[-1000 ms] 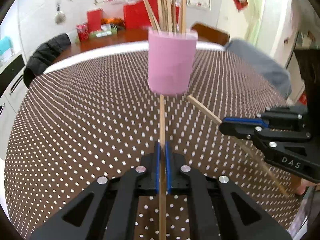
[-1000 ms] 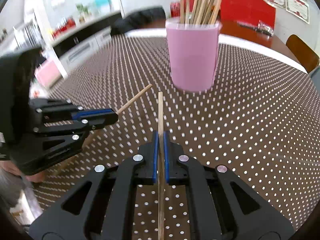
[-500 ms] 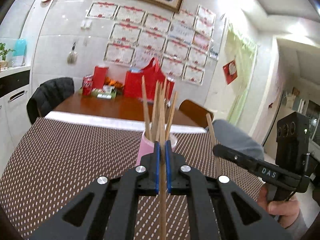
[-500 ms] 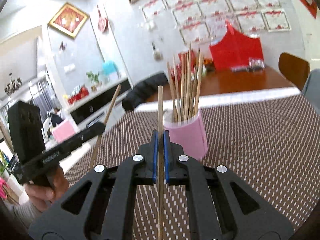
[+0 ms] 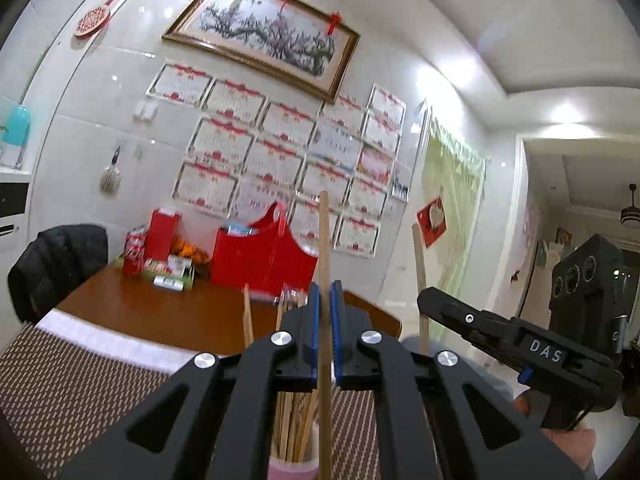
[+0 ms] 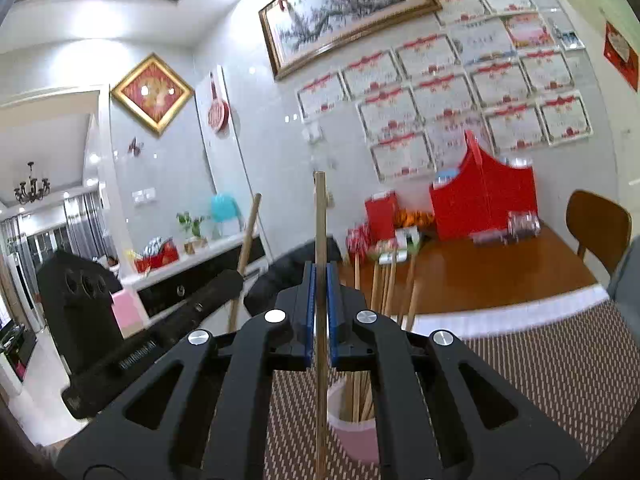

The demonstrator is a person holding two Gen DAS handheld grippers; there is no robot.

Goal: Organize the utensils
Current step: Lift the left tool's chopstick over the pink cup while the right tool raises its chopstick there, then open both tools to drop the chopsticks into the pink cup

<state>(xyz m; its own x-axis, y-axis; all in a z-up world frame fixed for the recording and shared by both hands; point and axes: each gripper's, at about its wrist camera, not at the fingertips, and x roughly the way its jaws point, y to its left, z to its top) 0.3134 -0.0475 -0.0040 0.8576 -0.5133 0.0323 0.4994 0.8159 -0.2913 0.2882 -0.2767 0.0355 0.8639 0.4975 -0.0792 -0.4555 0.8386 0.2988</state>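
My left gripper (image 5: pixel 325 292) is shut on a wooden chopstick (image 5: pixel 323 236) that stands upright between its blue pads. Below its fingers sits the pink cup (image 5: pixel 288 470) with several chopsticks in it. To the right in the left wrist view, my right gripper (image 5: pixel 427 302) holds a second chopstick (image 5: pixel 418 264) upright. In the right wrist view the right gripper (image 6: pixel 320 276) is shut on that chopstick (image 6: pixel 319 216), above and just left of the pink cup (image 6: pixel 356 436). The left gripper (image 6: pixel 232 280) with its chopstick (image 6: pixel 249 228) shows at the left.
The cup stands on a brown dotted tablecloth (image 5: pixel 60 380). Behind it a wooden table (image 5: pixel 160 312) carries a red bag (image 5: pixel 264 256) and small boxes. A chair with a black jacket (image 5: pixel 56 260) is at the left; a wooden chair (image 6: pixel 596 224) stands at the right.
Both grippers have risen from near the tablecloth and tilted up, each carrying its chopstick. The cup has dropped from ahead of the fingers to beneath them.
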